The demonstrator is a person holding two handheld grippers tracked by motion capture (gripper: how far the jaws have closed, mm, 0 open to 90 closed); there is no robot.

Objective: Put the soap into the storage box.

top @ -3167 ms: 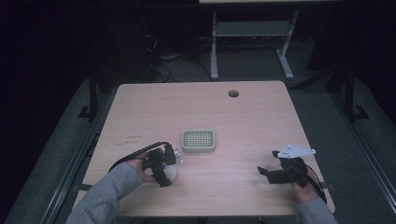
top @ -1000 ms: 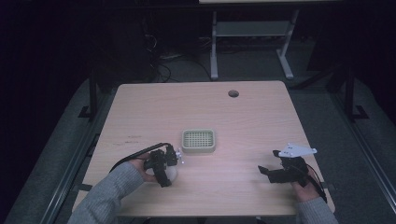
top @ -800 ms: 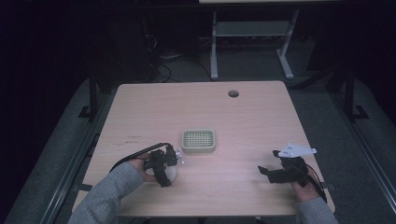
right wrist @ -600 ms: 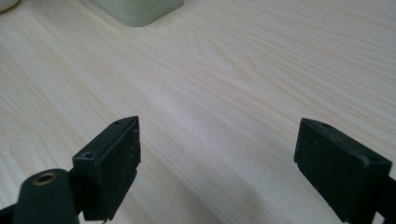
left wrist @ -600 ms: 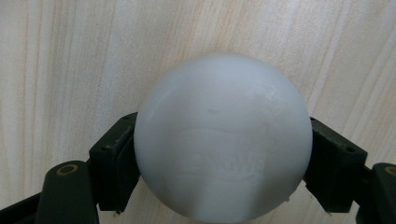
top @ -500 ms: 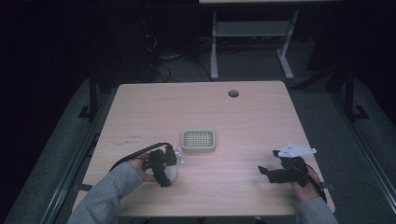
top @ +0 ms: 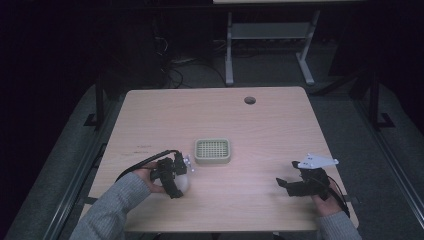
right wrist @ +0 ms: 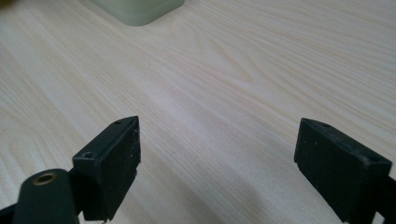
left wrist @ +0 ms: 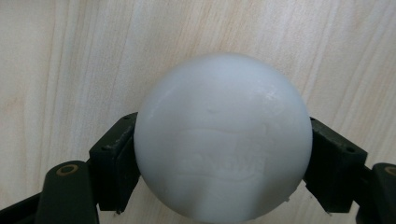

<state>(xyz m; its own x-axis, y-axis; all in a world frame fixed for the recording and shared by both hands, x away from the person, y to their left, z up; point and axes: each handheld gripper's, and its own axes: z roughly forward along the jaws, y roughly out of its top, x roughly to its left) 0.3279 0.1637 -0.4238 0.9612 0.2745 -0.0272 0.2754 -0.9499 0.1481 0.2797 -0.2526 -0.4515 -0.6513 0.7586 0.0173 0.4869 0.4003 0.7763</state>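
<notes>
High view: I logged my left gripper (top: 176, 176) clamped on a smooth white plastic ball (top: 182, 182), just short of a pale green square gridded tray (top: 212, 151) on the light wooden table (top: 250, 125); my right gripper (top: 286, 183) lay well apart from both.

Left gripper view: ball (left wrist: 223, 137) gripped between both jaws, above the tabletop.

Right gripper view: jaws wide, nothing between; tray corner (right wrist: 137, 9) ahead-left.

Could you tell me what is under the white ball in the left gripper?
In the left gripper view, bare wooden table shows around the ball, which is clamped between the left gripper. The patch directly beneath is covered, so contact cannot be judged.
</notes>
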